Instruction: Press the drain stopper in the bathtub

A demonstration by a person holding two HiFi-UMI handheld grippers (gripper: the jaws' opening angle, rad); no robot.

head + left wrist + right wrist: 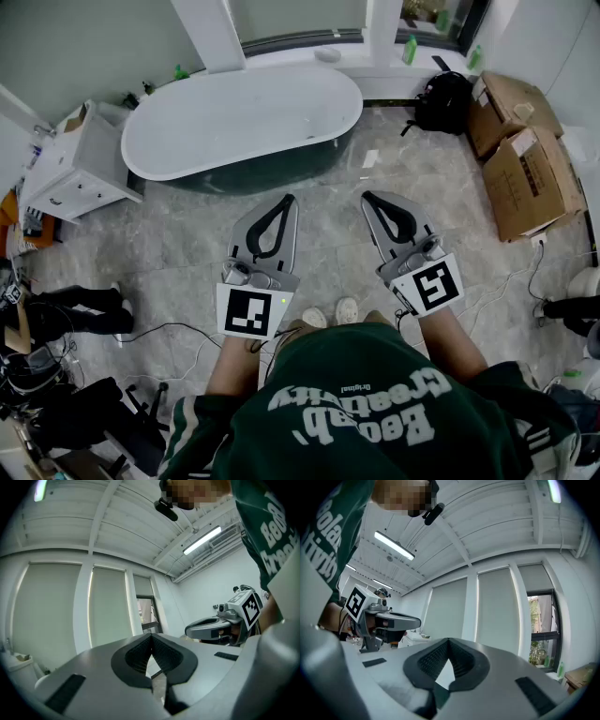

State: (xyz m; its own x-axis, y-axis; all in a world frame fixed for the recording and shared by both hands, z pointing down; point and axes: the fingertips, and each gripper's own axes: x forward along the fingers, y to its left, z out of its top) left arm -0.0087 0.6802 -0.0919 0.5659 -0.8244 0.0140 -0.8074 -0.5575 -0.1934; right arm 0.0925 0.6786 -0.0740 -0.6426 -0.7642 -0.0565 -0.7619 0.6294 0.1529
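A white oval bathtub (211, 127) stands on the marble floor at the far side of the head view. A small dark mark (312, 139) shows on its right inner wall; I cannot make out the drain stopper. Both grippers are held side by side in front of my body, well short of the tub and pointing toward it. My left gripper (289, 199) (151, 637) is shut with nothing between its ribbed pads. My right gripper (367, 196) (448, 641) is also shut and empty. Both gripper views look at windows and ceiling, and neither shows the inside of the tub.
Cardboard boxes (520, 150) and a black backpack (442, 101) sit at the right. A white cabinet (80, 169) stands left of the tub. Cables (169, 328) trail over the floor, and another person's legs (75, 309) show at the left edge.
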